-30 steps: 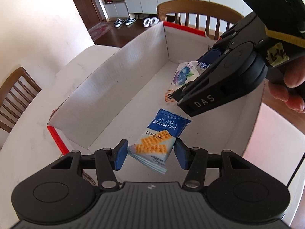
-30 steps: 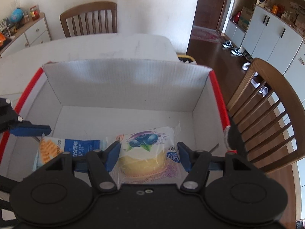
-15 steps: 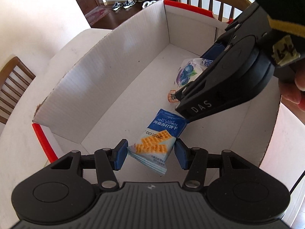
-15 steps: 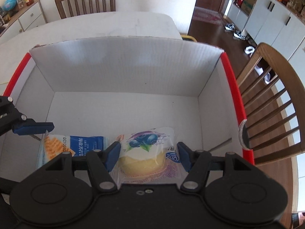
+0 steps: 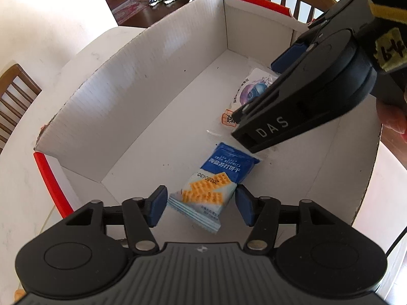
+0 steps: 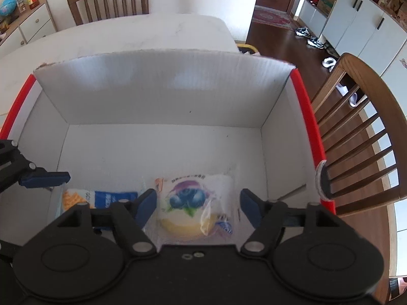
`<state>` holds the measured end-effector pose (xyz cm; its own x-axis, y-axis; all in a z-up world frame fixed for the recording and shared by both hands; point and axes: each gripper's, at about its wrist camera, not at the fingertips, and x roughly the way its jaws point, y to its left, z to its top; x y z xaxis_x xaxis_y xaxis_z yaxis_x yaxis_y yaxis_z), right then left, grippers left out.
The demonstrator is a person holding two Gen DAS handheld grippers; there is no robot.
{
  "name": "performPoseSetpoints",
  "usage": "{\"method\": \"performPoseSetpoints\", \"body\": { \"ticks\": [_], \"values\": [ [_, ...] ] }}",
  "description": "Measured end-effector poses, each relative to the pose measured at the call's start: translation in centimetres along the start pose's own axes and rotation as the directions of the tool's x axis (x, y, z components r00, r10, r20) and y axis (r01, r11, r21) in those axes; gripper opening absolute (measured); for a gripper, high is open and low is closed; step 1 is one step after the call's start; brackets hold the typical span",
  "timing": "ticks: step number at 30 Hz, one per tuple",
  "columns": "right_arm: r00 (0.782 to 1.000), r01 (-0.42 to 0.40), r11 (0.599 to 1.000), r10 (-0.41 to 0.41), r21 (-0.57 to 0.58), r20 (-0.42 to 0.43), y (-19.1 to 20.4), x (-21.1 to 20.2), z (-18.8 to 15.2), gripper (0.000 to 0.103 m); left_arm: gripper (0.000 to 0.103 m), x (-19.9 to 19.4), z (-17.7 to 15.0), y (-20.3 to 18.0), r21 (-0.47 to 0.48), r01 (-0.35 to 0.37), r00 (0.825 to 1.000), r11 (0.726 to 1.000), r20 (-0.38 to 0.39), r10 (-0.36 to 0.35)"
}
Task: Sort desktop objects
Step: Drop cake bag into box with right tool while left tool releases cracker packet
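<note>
A white cardboard box [image 5: 142,94] with red edges stands on the table. On its floor lies a blue cracker packet [image 5: 213,183] between the pads of my left gripper [image 5: 201,207]. The jaws are opening and the pads stand just clear of the packet. A clear-wrapped blueberry cake [image 6: 188,206] lies on the box floor between the pads of my right gripper [image 6: 198,206], whose jaws are also opening, with a gap on the right side. In the left wrist view the right gripper's black body covers part of the cake. A left fingertip [image 6: 45,178] shows above the crackers [image 6: 101,198].
The box wall [image 6: 162,94] rises ahead of both grippers. A wooden chair [image 6: 356,132] stands close to the box's right side, another chair [image 6: 109,0] at the far table edge. White tabletop [image 6: 127,35] lies beyond the box.
Both pairs of jaws have spread wider. The pads no longer press the cracker packet or the cake, and both packets now rest on the box floor.
</note>
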<state>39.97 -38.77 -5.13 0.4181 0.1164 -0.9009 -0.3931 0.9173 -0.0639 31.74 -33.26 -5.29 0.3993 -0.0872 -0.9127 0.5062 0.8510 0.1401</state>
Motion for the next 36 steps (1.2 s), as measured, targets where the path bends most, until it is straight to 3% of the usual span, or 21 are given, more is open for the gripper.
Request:
{"method": "performPoseSetpoints", "body": {
  "ticks": [10, 20, 28, 36],
  "values": [
    [0.999, -0.017, 1.0, 0.016, 0.01, 0.047, -0.1, -2.1, 0.3, 0.075, 0.072, -1.6, -0.6, -0.2, -0.022, -0.021, 0.998, 1.0, 0.051, 0.022],
    [0.993, -0.066, 0.998, 0.064, 0.012, 0.101, -0.7, -5.8, 0.4, 0.076, 0.072, -4.1, -0.8, 0.6, -0.078, 0.012, 0.992, 0.997, 0.122, -0.003],
    [0.987, -0.079, 0.997, 0.075, 0.025, 0.141, -0.5, -8.8, -0.2, 0.076, 0.072, -7.5, -1.8, 0.2, -0.092, 0.047, 0.978, 0.995, 0.208, -0.027],
    [0.98, -0.064, 0.997, 0.054, 0.047, 0.193, 2.5, -11.2, -2.1, 0.076, 0.072, -9.6, -4.3, 0.4, -0.089, 0.076, 0.959, 0.993, 0.277, -0.049]
  ]
}}
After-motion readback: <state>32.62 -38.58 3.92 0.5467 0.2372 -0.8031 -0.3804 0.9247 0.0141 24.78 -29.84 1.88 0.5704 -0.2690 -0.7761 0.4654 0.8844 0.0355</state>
